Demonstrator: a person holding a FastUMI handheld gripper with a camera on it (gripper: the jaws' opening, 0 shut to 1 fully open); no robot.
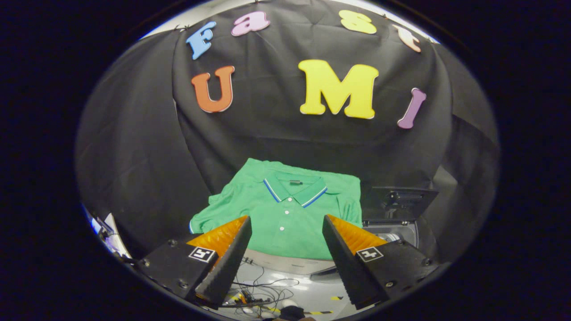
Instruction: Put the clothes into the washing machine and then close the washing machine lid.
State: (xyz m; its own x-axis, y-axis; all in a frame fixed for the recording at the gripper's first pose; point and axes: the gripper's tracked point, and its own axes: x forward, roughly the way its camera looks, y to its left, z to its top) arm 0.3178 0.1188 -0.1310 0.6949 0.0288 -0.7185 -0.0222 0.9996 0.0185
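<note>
A green polo shirt [285, 209] with a blue-and-white striped collar lies folded flat on a surface just ahead of my fingers. My gripper [285, 223] is open, its two fingers spread wide, with nothing between them; it hovers over the shirt's near edge without touching it. To the right of the shirt stands the small washing machine [395, 223], its dark lid [399, 198] raised and the drum opening showing beyond my right finger.
The black cloth wall rises behind the shirt and the machine. Below my fingers, past the table's near edge [285, 264], the floor shows loose cables [258, 290] and yellow-black tape.
</note>
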